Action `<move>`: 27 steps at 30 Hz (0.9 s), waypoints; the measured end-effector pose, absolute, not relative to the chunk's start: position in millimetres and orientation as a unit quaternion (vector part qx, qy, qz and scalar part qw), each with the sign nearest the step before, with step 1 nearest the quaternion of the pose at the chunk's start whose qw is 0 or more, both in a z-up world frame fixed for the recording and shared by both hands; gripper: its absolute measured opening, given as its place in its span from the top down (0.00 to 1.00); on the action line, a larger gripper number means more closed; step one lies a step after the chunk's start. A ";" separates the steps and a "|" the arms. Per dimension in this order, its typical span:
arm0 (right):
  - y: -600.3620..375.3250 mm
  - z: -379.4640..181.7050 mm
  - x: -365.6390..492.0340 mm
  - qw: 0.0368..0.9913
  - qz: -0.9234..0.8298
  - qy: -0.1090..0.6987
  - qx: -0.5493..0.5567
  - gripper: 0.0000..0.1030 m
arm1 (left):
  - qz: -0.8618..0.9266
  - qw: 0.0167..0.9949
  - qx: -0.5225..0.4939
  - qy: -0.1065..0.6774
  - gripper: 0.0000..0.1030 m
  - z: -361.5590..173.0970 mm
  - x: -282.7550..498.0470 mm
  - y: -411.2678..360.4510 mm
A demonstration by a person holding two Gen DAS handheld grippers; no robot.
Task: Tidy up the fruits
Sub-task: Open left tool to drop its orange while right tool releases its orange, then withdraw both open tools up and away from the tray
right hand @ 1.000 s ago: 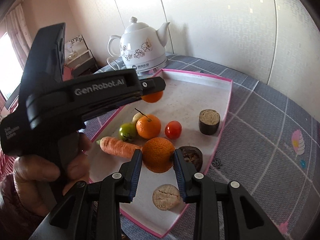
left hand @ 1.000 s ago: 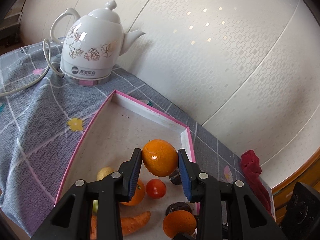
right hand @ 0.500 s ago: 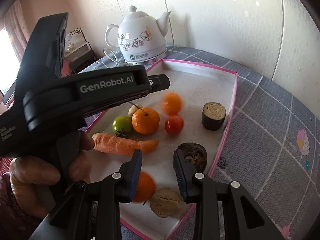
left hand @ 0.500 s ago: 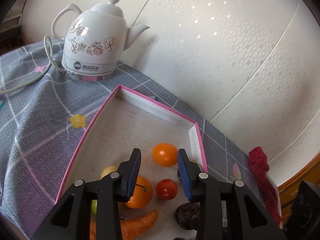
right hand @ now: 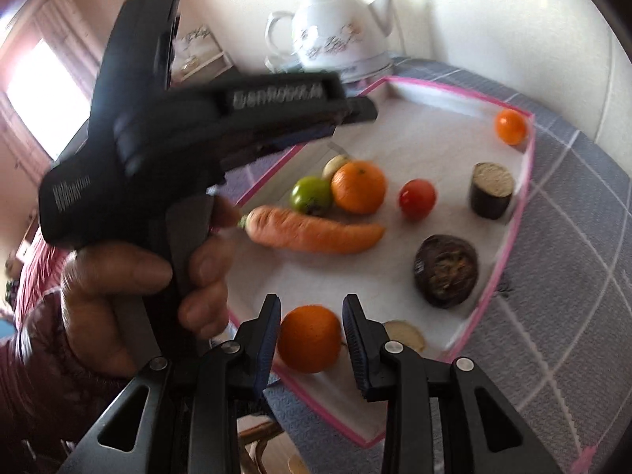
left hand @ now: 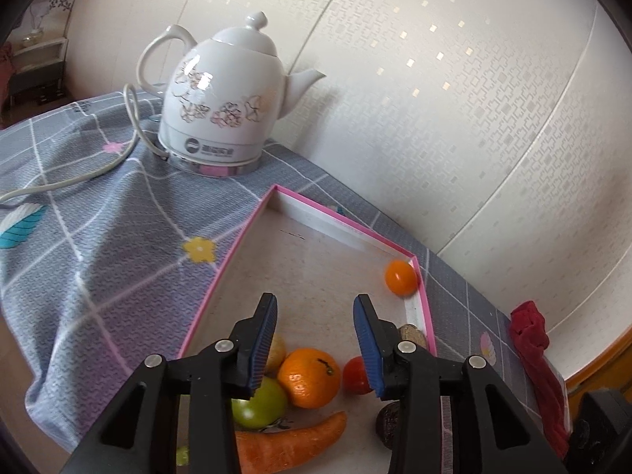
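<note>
Hovering over pink-rimmed tray [left hand: 252, 225], L gripper [left hand: 315, 312] just widened, jaws empty; small orange [left hand: 399, 277] in far corner. R gripper [right hand: 312, 318] open w/ orange [right hand: 309, 337] between, untouched.

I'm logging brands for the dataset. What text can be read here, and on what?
Kettle base: a logo with printed characters, too small to read.
Left claw body: raised lettering, too blurred to read.
Left claw's rear: small print, too blurred to read.
Nothing else carries text.
</note>
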State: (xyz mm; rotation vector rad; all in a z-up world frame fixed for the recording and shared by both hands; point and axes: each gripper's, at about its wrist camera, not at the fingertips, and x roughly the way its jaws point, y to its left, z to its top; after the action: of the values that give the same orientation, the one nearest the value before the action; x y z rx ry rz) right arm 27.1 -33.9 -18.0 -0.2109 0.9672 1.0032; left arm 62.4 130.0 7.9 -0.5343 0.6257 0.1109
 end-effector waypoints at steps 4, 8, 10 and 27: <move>-33.3 -13.5 24.0 0.789 0.435 0.420 -0.110 0.67 | 0.065 0.917 -0.256 0.300 0.59 9.5 58.8 132.9; -47.6 -3.5 35.6 0.840 0.371 0.387 -0.085 0.69 | 0.072 0.920 -0.242 0.299 0.58 11.0 56.5 130.4; -55.7 -2.7 41.9 0.847 0.355 0.391 -0.068 0.69 | 0.074 0.922 -0.234 0.300 0.58 12.0 56.0 127.4; -66.1 3.8 46.7 0.876 0.301 0.373 -0.060 0.69 | 0.093 0.937 -0.172 0.289 0.48 16.4 27.8 100.1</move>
State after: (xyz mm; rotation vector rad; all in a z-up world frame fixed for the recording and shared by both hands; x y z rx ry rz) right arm 46.7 -66.1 3.8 -0.1251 0.7784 0.6281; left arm 27.8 100.1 16.4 -0.3520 0.5904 0.1910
